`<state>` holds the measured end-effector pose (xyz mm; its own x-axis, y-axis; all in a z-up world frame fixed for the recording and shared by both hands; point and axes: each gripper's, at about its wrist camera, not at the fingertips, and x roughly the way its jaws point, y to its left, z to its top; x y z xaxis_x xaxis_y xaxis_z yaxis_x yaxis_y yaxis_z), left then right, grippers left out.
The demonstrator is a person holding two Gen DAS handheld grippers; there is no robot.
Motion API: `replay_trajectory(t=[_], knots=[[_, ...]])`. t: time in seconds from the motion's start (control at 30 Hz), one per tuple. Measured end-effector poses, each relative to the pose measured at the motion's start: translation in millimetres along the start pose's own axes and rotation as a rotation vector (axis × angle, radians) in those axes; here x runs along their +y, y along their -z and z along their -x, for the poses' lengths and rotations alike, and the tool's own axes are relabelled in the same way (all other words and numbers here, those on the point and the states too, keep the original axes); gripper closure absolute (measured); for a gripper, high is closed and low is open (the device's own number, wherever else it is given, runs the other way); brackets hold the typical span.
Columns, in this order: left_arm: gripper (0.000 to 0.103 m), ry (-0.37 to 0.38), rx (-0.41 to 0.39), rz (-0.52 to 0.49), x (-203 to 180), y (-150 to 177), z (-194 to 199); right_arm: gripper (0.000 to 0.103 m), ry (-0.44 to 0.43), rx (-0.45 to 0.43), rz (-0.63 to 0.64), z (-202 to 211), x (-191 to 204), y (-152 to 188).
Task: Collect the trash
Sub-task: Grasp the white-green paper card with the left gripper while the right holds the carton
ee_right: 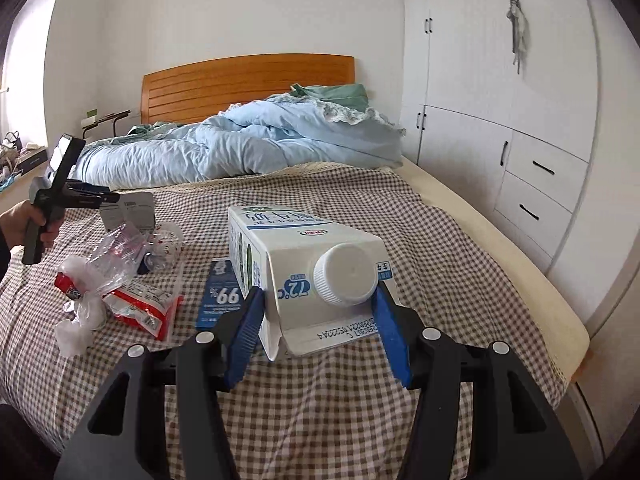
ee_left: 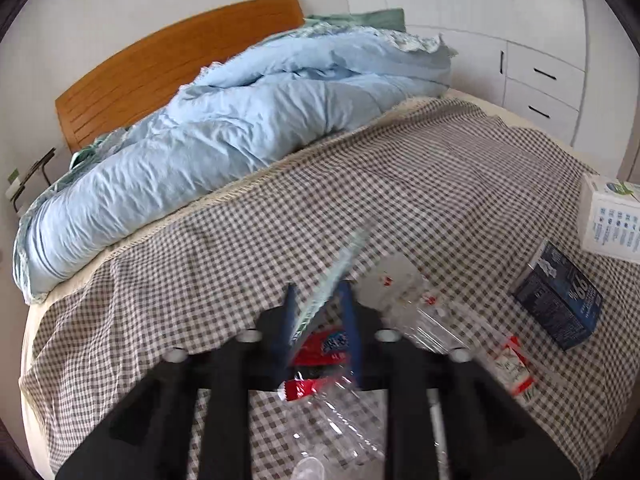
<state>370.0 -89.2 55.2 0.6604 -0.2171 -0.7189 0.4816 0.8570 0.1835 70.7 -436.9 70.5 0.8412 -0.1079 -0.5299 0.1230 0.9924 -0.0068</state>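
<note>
My right gripper (ee_right: 318, 290) is shut on a white milk carton (ee_right: 280, 232) with a round white cap; its blue pads press both sides of the gable end above the bed. The same carton (ee_left: 608, 216) shows at the right edge of the left wrist view. My left gripper (ee_left: 318, 292) is shut on a thin flat packet (ee_left: 332, 280), blurred and tilted. In the right wrist view a hand (ee_right: 24, 220) holds that left gripper (ee_right: 106, 199) with the grey packet (ee_right: 132, 210). A crushed clear bottle (ee_left: 432, 320), a red wrapper (ee_left: 320, 348) and a dark blue box (ee_left: 560, 300) lie on the blanket.
The trash lies on a brown checked blanket (ee_right: 360, 400) over the bed. A rumpled light blue duvet (ee_right: 248, 144) fills the far half, before a wooden headboard (ee_right: 248, 80). White crumpled plastic (ee_right: 80, 320) lies near the wrappers. A white wardrobe with drawers (ee_right: 520, 160) stands along the right.
</note>
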Motion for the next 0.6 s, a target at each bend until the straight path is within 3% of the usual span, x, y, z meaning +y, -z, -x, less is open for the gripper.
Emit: replay_trajectory(t=[0.17, 0.27, 0.47, 0.6], knots=[[0.103, -0.075, -0.110, -0.030, -15.9, -17.1, 43.6, 0.049, 0.033, -0.020, -0.046, 22.0, -24.0, 13.5], [0.103, -0.068, -0.185, 0.002, -24.7, -33.8, 84.5, 0.049, 0.054, -0.034, -0.076, 46.1, -37.3, 23.9], [0.103, 0.017, -0.343, -0.039, -99.5, -54.2, 176.4, 0.049, 0.140, -0.027, -0.143, 112.6, -64.2, 64.7], [0.103, 0.133, -0.402, -0.070, -170.4, -49.0, 220.8, 0.049, 0.251, 0.014, -0.195, 162.8, -92.5, 107.7]])
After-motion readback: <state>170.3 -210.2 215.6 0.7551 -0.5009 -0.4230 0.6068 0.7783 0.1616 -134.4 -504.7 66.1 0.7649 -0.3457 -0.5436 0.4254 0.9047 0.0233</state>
